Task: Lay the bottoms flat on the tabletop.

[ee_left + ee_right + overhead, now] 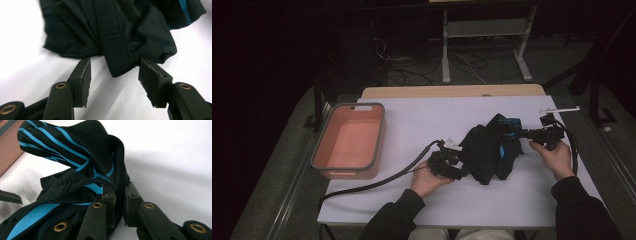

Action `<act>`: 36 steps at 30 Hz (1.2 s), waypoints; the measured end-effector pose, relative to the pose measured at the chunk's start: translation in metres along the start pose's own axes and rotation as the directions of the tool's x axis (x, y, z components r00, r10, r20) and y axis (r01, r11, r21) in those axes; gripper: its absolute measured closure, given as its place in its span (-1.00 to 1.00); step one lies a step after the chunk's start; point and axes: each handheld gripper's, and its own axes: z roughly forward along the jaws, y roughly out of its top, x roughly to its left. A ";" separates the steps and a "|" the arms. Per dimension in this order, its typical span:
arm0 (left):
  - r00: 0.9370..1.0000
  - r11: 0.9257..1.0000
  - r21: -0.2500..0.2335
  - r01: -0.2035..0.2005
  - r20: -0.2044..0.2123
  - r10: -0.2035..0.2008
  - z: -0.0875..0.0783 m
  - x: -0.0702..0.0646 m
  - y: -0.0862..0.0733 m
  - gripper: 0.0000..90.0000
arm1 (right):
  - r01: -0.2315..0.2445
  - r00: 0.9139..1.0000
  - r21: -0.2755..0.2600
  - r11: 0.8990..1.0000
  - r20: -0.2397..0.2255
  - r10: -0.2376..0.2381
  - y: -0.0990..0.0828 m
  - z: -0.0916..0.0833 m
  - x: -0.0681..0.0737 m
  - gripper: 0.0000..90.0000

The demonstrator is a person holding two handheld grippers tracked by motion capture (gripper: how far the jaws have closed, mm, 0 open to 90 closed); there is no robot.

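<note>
My right gripper (119, 202) is clenched on a fold of the black garment with blue stripes (492, 147), pinching the cloth near the right edge of the bench (422, 120). My left gripper (113, 80) is released: its jaws stand apart on either side of the garment's ribbed hem, which pokes down between them without either pad pressing on it. The garment itself lies bunched in a rumpled heap on the right half of the bench, well apart from the orange bin (349, 141) sitting empty at the left edge. As I judge it, the work is at an early stage: one end is gripped, the other is not yet taken, and the cloth is neither spread flat nor folded. I reckon closing on that hem comes next, then straightening the heap.
</note>
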 end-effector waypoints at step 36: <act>0.973 0.985 -0.159 0.071 -0.208 -0.103 -0.083 0.077 0.057 0.49 | 0.078 0.993 -0.009 0.997 -0.090 -0.079 0.014 0.005 0.028 0.78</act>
